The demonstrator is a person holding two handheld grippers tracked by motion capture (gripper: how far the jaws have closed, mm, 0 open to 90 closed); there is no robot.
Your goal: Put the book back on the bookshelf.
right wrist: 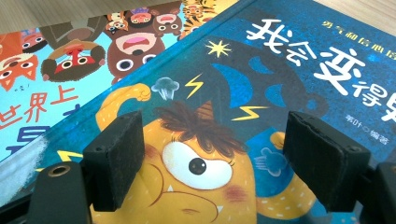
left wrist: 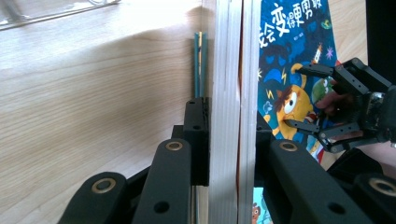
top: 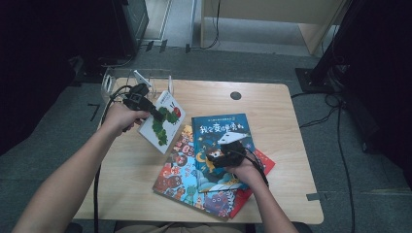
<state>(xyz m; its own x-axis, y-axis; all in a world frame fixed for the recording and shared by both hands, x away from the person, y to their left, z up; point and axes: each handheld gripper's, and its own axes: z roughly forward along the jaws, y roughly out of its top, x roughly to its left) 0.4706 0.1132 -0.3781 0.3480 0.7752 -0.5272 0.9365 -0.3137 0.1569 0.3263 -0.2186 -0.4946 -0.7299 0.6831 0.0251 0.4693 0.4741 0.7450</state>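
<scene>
My left gripper [top: 154, 112] is shut on a white picture book with a green caterpillar [top: 164, 121], held tilted above the table's left half. In the left gripper view the jaws [left wrist: 229, 144] clamp the book's pale page edge [left wrist: 227, 70]. My right gripper [top: 232, 145] stands open just over a blue book with a yellow one-eyed monster [top: 216, 128]. Its pads [right wrist: 119, 158] sit apart above the cover [right wrist: 280, 70], with nothing between them. That same right gripper [left wrist: 310, 98] appears open farther off in the left gripper view.
The blue book tops a pile with a book of cartoon faces [top: 177, 177] and a red book [top: 265, 162] beneath. A clear acrylic stand [top: 138, 80] is at the wooden table's [top: 272, 104] back left. Floor and dark equipment lie beyond.
</scene>
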